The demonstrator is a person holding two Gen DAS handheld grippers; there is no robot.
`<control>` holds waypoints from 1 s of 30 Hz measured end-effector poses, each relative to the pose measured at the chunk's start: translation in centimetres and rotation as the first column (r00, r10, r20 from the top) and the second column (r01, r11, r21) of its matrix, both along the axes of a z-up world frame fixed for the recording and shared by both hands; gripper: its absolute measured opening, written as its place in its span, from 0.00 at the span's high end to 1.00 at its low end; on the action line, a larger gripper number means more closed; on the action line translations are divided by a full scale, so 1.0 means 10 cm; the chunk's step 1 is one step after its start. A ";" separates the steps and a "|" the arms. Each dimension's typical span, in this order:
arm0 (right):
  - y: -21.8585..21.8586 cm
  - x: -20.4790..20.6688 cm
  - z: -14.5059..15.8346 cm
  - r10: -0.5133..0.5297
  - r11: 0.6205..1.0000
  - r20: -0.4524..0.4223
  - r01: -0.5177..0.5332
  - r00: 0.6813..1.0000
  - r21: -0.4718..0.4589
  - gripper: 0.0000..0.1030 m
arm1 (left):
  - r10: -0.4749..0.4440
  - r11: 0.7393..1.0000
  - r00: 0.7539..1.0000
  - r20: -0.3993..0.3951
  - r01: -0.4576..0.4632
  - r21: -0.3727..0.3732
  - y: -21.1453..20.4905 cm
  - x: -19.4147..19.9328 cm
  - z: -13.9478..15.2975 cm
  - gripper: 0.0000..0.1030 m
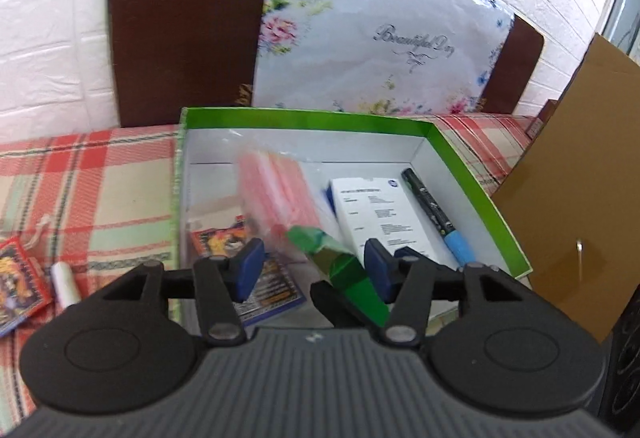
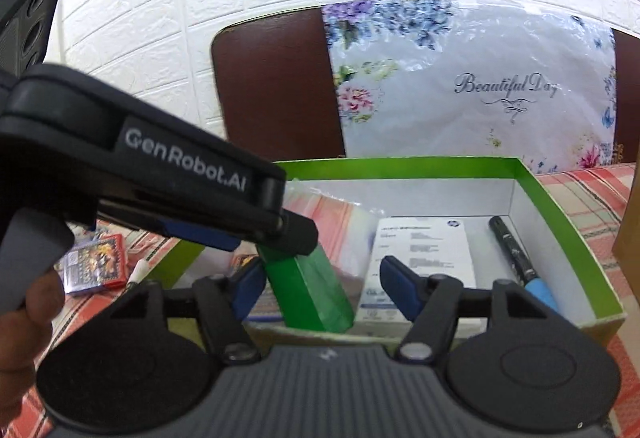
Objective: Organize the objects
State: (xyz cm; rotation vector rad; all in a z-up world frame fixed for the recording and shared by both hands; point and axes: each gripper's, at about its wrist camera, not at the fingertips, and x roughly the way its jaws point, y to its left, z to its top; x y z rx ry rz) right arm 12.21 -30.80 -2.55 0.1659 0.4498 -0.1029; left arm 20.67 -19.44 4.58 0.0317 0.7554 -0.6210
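Nearest to both cameras stands a green glossy paper-wrapped block, leaning inside the green-rimmed white cardboard box at its near wall. It looks light and stiff, with a smooth wrapping that may slip, so I judge the flat long sides are the best place to take it, near the middle.

The left tongs have the jaws apart; the block's lower end lies between them, close to the right pad, and I cannot tell whether it presses. From the right wrist view this tool reaches over the block's top. The right tongs are also parted around the block, with space visible on both sides, so they hold nothing.

Behind the block lies a soft pink packet in clear plastic, which is blurred. Beside it are a white printed carton and a black marker with a blue cap, and a colourful card on the box floor. Outside, on the red checked surface, remain a second colourful card pack and a small white tube. The crowded box floor leaves little room to lay the block flat.
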 end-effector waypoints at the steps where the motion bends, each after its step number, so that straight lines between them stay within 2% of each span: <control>1: 0.04 -0.01 0.00 0.005 1.000 0.003 -0.005 1.000 -0.005 0.37 | 0.010 1.000 1.000 0.014 -0.010 0.004 0.03 -0.04 0.02 0.44; 4: 0.15 -0.11 0.02 0.012 1.000 0.015 -0.012 1.000 -0.010 0.37 | 0.036 0.999 0.998 0.051 -0.037 0.013 0.13 -0.14 0.10 0.44; 8: 0.22 -0.29 0.08 0.016 1.000 0.026 -0.016 1.000 -0.013 0.37 | 0.089 0.994 0.992 0.088 -0.094 0.061 0.24 -0.24 0.17 0.44; 16: 0.27 -0.66 0.10 0.005 1.000 0.025 -0.005 1.000 -0.005 0.37 | 0.140 0.977 0.981 0.136 -0.160 0.141 0.46 -0.54 0.15 0.44; 24: 0.24 -0.94 0.19 -0.032 0.999 0.032 0.031 0.999 0.044 0.37 | 0.158 0.966 0.974 0.164 -0.186 0.177 0.60 -0.78 0.14 0.42; 27: 0.18 -1.02 0.26 -0.055 0.994 0.052 0.049 0.997 0.097 0.37 | 0.163 0.963 0.969 0.185 -0.197 0.186 0.65 -0.87 0.14 0.41; 30: 0.16 -1.08 0.32 -0.060 0.991 0.072 0.051 0.996 0.128 0.37 | 0.170 0.958 0.962 0.214 -0.212 0.195 0.70 -0.93 0.16 0.36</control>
